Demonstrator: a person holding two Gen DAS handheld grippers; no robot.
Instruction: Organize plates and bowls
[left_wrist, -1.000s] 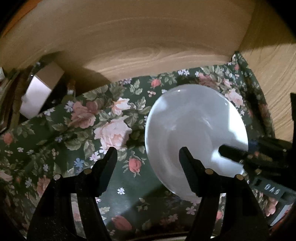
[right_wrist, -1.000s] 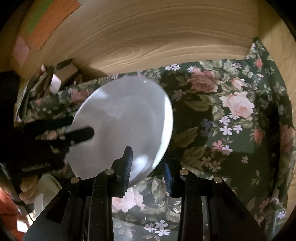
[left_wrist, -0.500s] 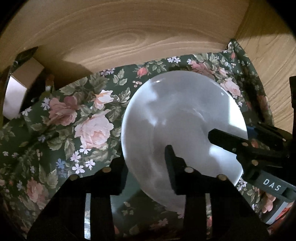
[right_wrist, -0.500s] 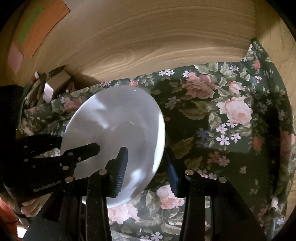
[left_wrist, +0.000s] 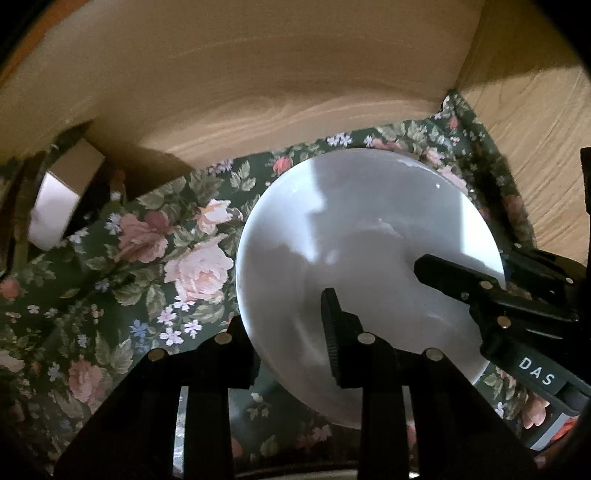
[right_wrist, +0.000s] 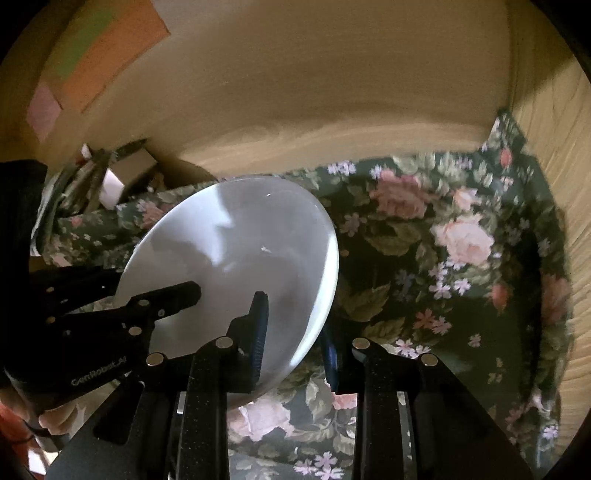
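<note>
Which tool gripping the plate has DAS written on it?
The right tool, clamped on the white plate, carries white DAS lettering; the left tool reads GenRobot.AI.

Home: floral tablecloth (left_wrist: 155, 266), wood panelling (left_wrist: 258, 74)

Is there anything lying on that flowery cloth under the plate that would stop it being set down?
Nothing visible. The plate, gripped at both edges, hangs over bare floral cloth. The only clutter, a small box, sits off in the far left corner.

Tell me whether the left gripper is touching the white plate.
Touching: the left wrist view shows the left gripper with one finger over and one under the white plate rim.
</note>
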